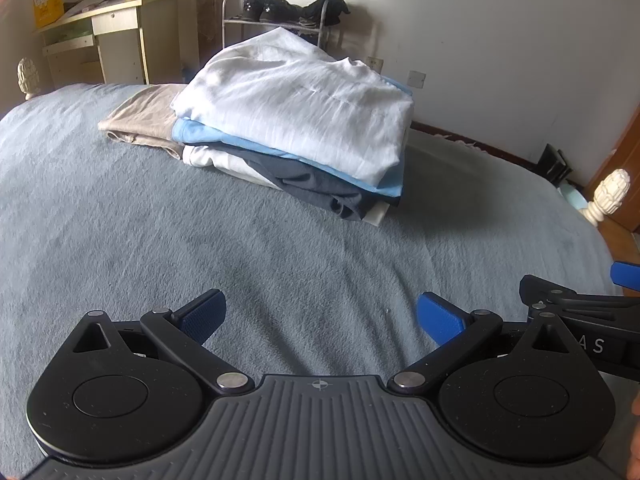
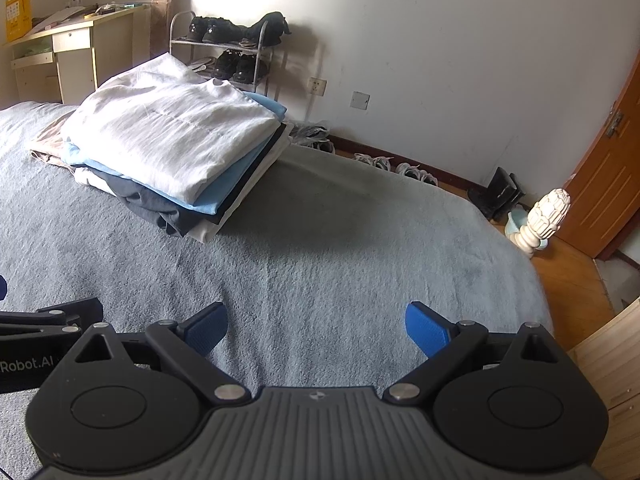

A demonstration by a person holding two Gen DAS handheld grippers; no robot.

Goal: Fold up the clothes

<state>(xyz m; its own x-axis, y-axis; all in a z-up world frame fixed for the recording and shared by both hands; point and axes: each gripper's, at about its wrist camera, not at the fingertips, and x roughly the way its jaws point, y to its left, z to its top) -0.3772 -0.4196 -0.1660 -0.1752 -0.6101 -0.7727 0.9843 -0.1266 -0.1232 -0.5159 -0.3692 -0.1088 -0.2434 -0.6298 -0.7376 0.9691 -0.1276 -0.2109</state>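
A stack of folded clothes [image 1: 296, 120] lies on the grey bedspread [image 1: 200, 248], with a white shirt on top, then a light blue one, a dark one and a white one below. A beige garment [image 1: 140, 120] lies flat beside it on the left. My left gripper [image 1: 320, 316] hovers open over bare bedspread, well short of the stack. In the right wrist view the same stack [image 2: 172, 140] sits to the upper left, and my right gripper [image 2: 316, 324] is open with nothing between its blue pads. The two grippers are side by side.
A shoe rack [image 2: 228, 52] with dark shoes stands against the far wall. A desk [image 1: 116, 36] is at the back left. White bedposts [image 2: 544, 216] mark the bed's corners. A wooden door [image 2: 612, 168] and floor are at the right, with shoes along the wall.
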